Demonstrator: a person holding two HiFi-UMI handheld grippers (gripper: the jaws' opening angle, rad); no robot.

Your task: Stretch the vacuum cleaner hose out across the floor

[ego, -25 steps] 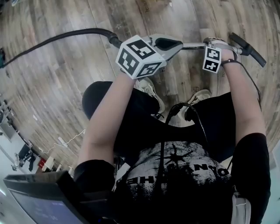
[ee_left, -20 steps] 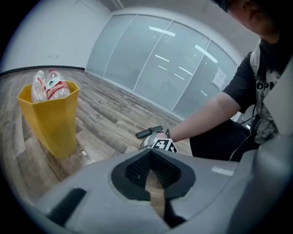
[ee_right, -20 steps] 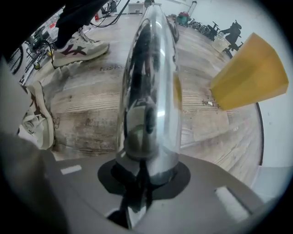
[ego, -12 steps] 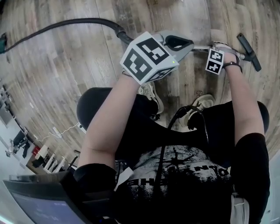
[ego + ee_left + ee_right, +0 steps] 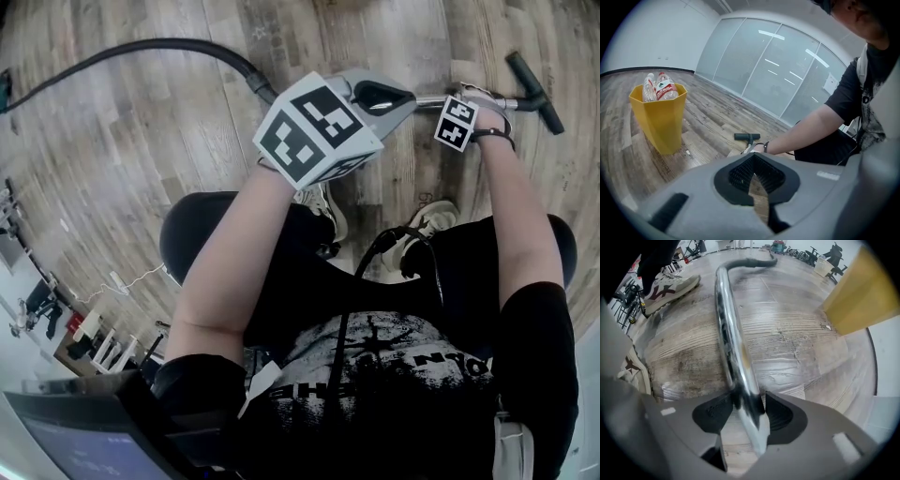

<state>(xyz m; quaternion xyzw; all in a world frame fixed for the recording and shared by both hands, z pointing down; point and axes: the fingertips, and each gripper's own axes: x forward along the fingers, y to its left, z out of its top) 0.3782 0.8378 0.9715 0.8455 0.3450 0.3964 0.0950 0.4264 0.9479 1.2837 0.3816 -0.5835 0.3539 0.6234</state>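
Hose (image 5: pixel 141 44): lies on the floor in one long sweep from the far left edge of the head view, curving in until hidden behind the left gripper's marker cube.
Metal tube (image 5: pixel 733 338): lies along the planks in line with the hose, with the black nozzle (image 5: pixel 534 89) at its outer end, well apart from the hose's far end.
Right gripper (image 5: pixel 740 416): points down over the tube. Jaws have just been opening and now stand spread with the tube between them, the left pad clear of it, so apparently no longer gripping.
Left gripper (image 5: pixel 757 183): pressed together with nothing between the jaws, raised above the floor near where hose and tube meet.
Done: looks mostly finished, with hose and tube laid out end to end across the floor.
Left: probably only a curve in the hose to pull straight, if anything.
Floor (image 5: pixel 112 178): grey-brown wood-look planks, flat and smooth, likely easy to drag a hose across.
Room: wide and open, with white walls and a long glass wall (image 5: pixel 778 65). Has a yellow bin (image 5: pixel 658 119) standing near the nozzle, with plastic bottles (image 5: pixel 665 89) in it.
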